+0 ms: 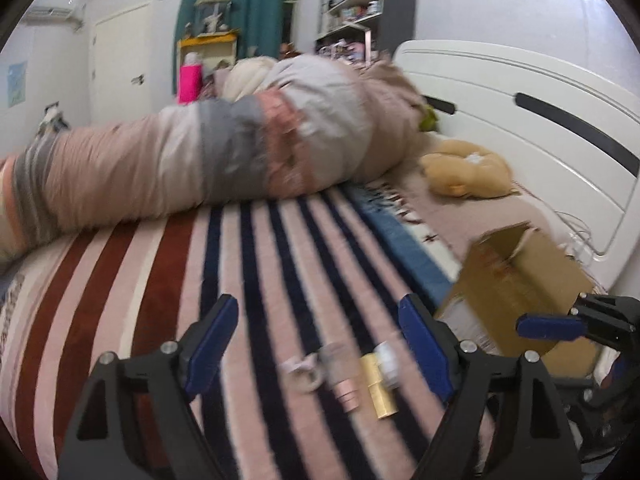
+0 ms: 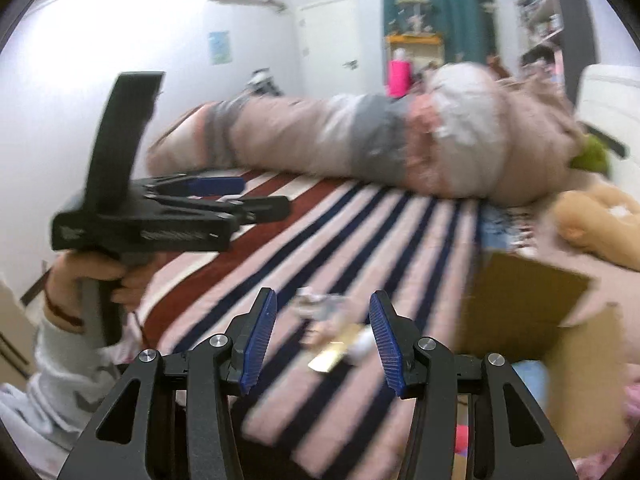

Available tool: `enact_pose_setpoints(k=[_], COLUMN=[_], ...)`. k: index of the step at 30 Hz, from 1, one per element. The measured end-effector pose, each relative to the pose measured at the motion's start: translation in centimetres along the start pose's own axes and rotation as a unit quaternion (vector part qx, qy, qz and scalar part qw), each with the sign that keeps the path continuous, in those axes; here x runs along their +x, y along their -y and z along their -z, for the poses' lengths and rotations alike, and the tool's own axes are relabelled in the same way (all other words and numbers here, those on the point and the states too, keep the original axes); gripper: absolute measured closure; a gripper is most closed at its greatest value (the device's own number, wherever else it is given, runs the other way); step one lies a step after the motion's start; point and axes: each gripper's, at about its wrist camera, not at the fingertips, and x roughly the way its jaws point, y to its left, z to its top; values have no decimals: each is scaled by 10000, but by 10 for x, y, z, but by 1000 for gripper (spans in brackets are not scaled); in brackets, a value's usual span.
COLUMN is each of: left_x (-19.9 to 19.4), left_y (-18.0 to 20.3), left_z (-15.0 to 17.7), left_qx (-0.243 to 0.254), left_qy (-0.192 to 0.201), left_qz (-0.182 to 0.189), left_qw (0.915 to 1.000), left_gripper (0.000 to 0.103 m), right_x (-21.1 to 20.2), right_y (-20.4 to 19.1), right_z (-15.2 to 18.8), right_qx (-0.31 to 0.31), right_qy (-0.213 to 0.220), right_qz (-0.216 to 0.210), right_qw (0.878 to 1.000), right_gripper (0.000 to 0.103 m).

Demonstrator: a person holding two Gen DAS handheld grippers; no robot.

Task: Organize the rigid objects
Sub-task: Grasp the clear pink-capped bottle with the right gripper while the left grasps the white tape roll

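Both tongs spread, empty: left tongs (image 1: 320,344), right tongs (image 2: 323,340). Small items (image 1: 352,380) motion-blurred; cardboard box (image 1: 516,276) partly cut off.

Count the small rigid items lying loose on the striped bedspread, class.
4, in a row ahead of the left tool: white ring, pink-capped bottle, gold tube, white piece. Blur may hide more.
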Motion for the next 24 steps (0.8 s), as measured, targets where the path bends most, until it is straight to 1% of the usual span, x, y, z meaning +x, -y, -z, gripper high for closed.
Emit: enact_pose_setpoints(k=[2, 5, 7, 9, 11, 17, 20, 22, 24], left_x=[12, 34, 50, 65, 78, 99, 105, 108, 108], left_y=[-23, -49, -57, -64, -66, -63, -62, -63, -63], left_z=[16, 38, 49, 58, 63, 70, 70, 70, 71], left_qx=[-210, -489, -659, -818, -900, -869, -833, -873, -886], left_qy=[-97, -273, -401, -528, -689, -949, -996, -1020, -1038], left_qz=[62, 227, 408, 622, 605, 510, 403, 396, 374], left_qw=[9997, 9982, 9962, 9933, 9917, 9904, 9907, 9902, 9899], left_gripper=[23, 23, 23, 23, 23, 23, 23, 23, 23], right_x=[32, 72, 99, 128, 153, 205, 223, 230, 234], right_y=[-14, -20, -16, -8, 6, 31, 35, 34, 34], right_z=[1, 8, 16, 24, 27, 29, 32, 28, 28], right_qx=[30, 178, 370, 512, 630, 774, 688, 570, 479], right_qy=[-290, -674, -931, -1230, -1430, -1654, -1755, -1726, -1720], right_qz=[-125, -109, -98, 37, 87, 337, 360, 464, 574], right_qw=[9995, 9975, 9949, 9911, 9877, 9826, 9814, 9822, 9823], right_gripper=[59, 59, 59, 59, 59, 59, 60, 60, 66])
